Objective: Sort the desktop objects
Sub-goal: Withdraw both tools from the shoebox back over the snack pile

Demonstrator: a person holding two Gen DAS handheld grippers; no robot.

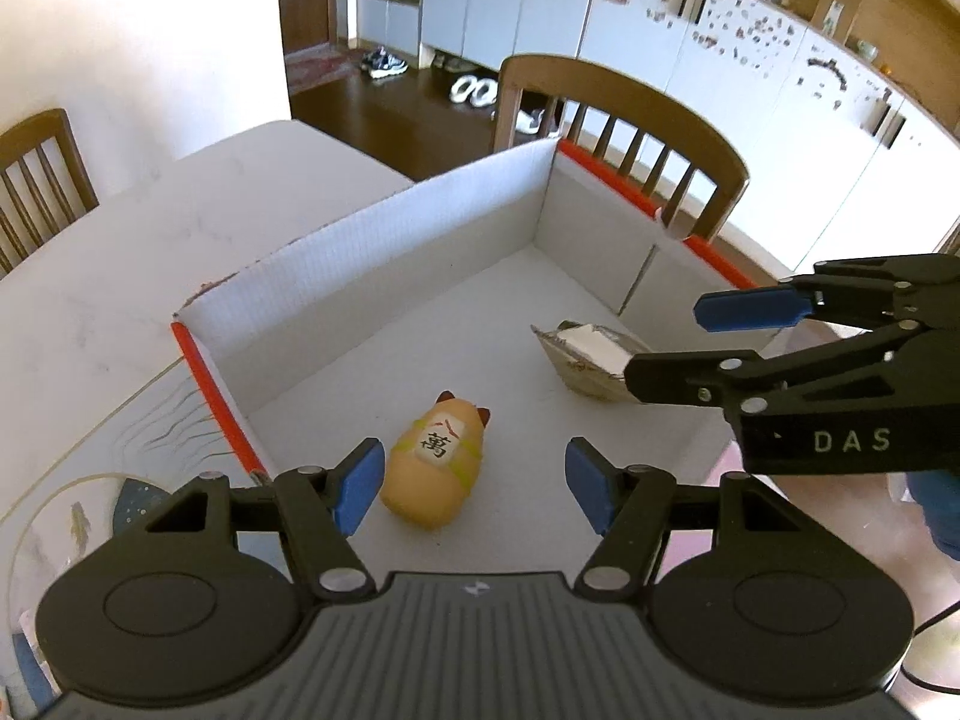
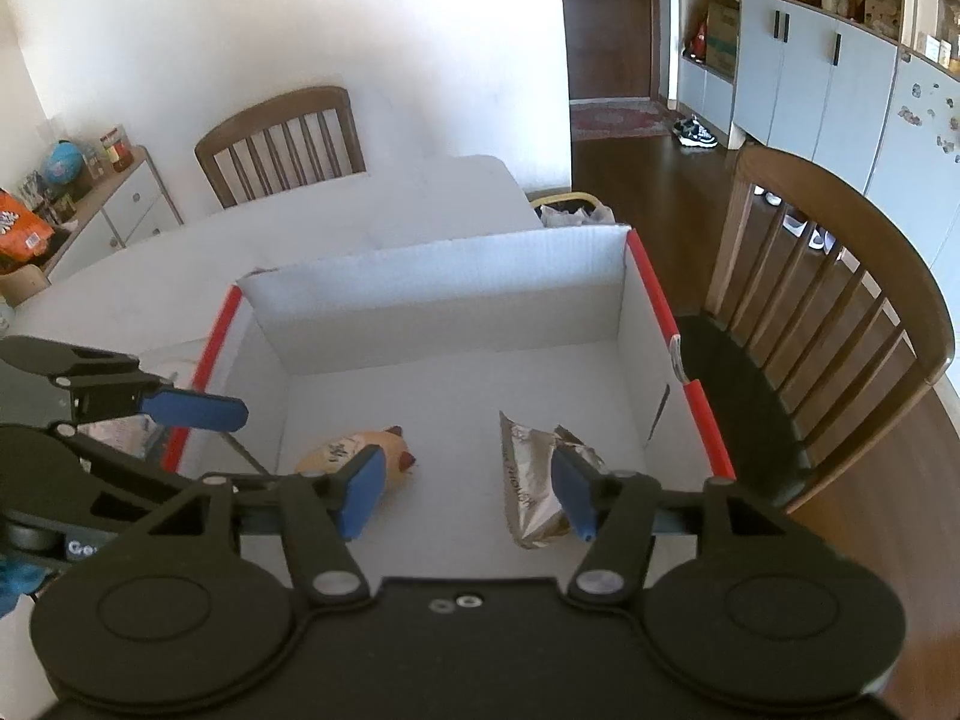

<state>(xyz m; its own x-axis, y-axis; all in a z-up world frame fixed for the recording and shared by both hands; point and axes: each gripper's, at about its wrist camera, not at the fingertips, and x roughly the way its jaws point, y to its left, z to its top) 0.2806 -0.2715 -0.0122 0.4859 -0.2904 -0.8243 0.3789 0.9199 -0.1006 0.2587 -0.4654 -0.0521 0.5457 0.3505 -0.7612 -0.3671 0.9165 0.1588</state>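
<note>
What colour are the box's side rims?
Red, on the white box; clearest in the left wrist view.

We read the character "萬" on the white tag across the tan animal figurine [image 1: 433, 463] and the letters "DAS" on the black body of the right tool [image 1: 666, 339].

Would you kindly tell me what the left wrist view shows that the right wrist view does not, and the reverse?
Only the left wrist view shows white slippers on the floor and the fish-patterned mat. Only the right wrist view shows the globe, the orange snack bag and the waste bin. Both show the white cardboard box with red edges, the cat figurine and the foil packet lying apart inside it.
</note>
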